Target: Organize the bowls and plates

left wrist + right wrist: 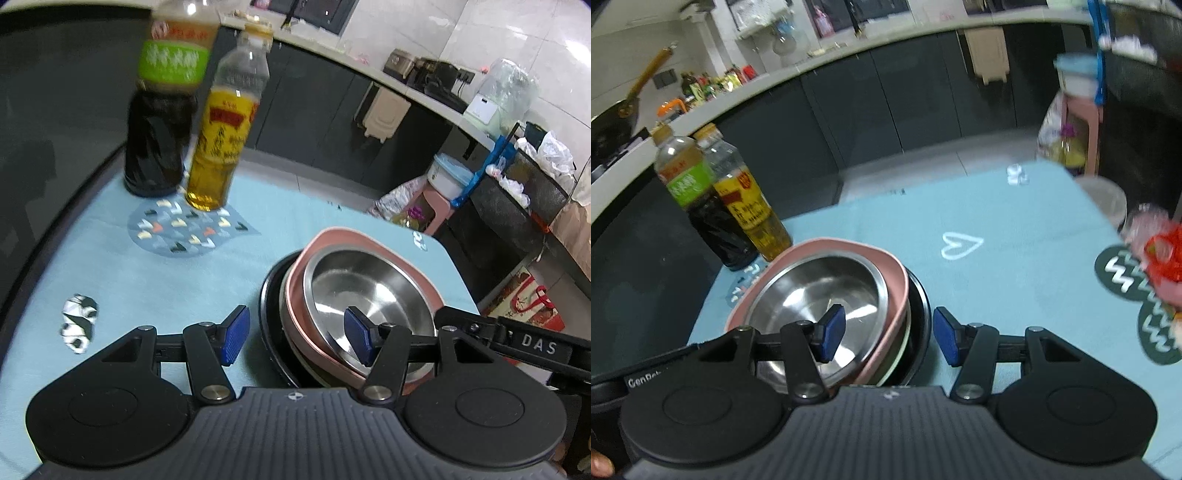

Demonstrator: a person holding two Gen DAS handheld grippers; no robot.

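A steel bowl [365, 291] sits in a pink bowl [369, 242], stacked on a black plate [267, 306] on the light blue table mat. My left gripper [297, 339] is open, its jaws straddling the stack's left rim, one pad over the steel bowl. In the right wrist view the same steel bowl [820, 291], pink bowl [846, 245] and black plate [921, 306] show. My right gripper [888, 338] is open and straddles the stack's right rim. Neither gripper holds anything.
A dark soy sauce bottle [159, 122] and a yellow oil bottle [225, 136] stand on a patterned coaster [184, 230] at the far left. A dark zigzag mat [1134, 291] with red and pink items lies at right. The table edge [454, 266] is close behind the stack.
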